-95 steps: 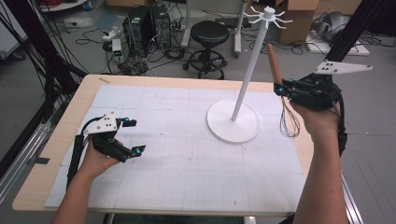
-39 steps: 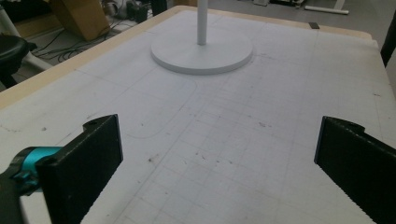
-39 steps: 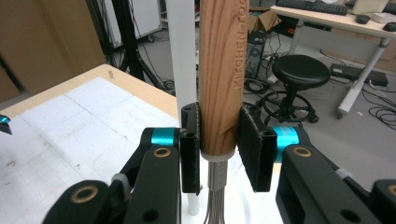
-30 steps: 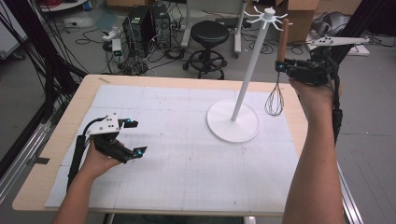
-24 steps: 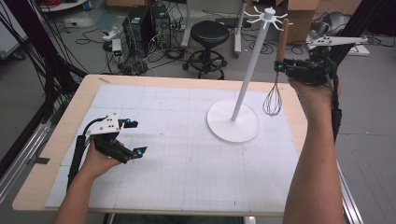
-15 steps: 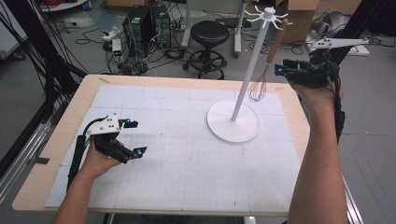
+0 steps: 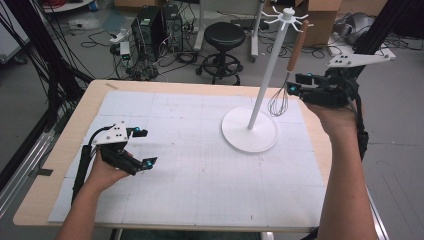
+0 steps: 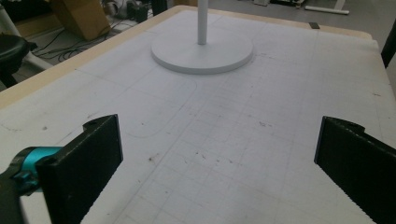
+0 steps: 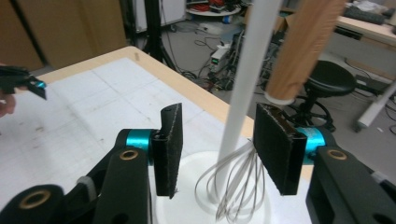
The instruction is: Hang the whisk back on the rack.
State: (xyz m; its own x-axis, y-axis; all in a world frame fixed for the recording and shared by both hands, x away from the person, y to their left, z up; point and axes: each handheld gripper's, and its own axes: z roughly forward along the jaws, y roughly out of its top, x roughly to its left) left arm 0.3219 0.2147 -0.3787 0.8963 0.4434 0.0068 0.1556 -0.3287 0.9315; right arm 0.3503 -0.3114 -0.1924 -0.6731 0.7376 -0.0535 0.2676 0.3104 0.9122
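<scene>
Since a second ago the whisk (image 7: 286, 80) has left the right gripper (image 7: 296, 84) and now hangs by its wooden handle from the white stand (image 7: 262, 85), wires beside the pole. That gripper's jaws have just been opening; they stand partly apart and grip nothing (the wires show just beyond them). Down on the table (image 7: 75, 125), the left gripper (image 7: 142, 147) rests wide open, empty.
</scene>
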